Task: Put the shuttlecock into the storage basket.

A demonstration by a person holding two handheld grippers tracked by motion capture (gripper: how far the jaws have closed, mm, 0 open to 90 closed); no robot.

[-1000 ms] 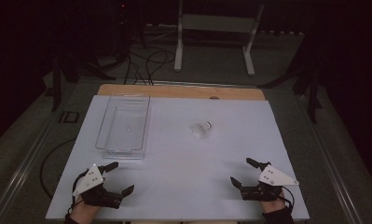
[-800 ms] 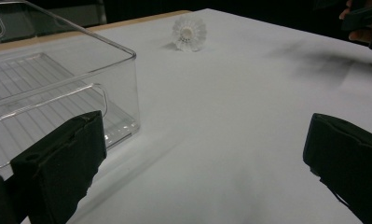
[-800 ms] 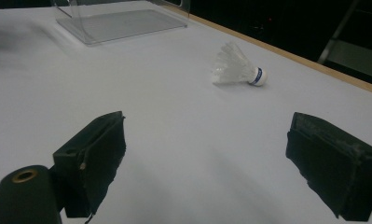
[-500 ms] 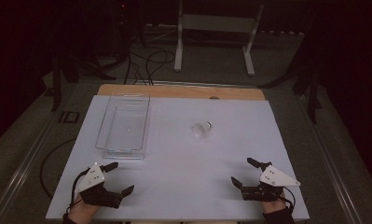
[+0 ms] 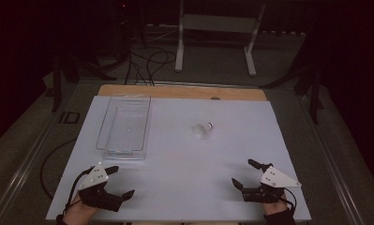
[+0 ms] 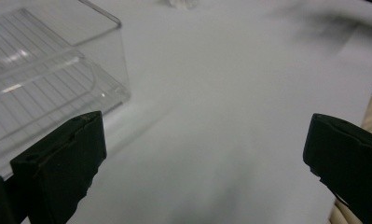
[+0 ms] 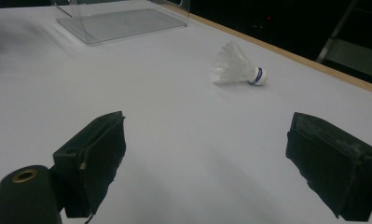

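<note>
Both grippers sit spread wide and empty, left gripper point(image 5: 115, 182) just short of the one clear plastic bin point(image 5: 124, 126); right gripper point(image 5: 246, 174) well right of it; one white shuttlecock point(image 5: 202, 129), blue-banded, lies beside the bin; no legible writing.

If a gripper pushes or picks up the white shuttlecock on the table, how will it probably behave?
The shuttlecock lies on its side, so a push would probably make it roll in a curve around its small cork end. Its thin white skirt looks light and fragile; closing the fingers hard may crush it. The rounded cork looks firmer and perhaps safer to pinch.
</note>
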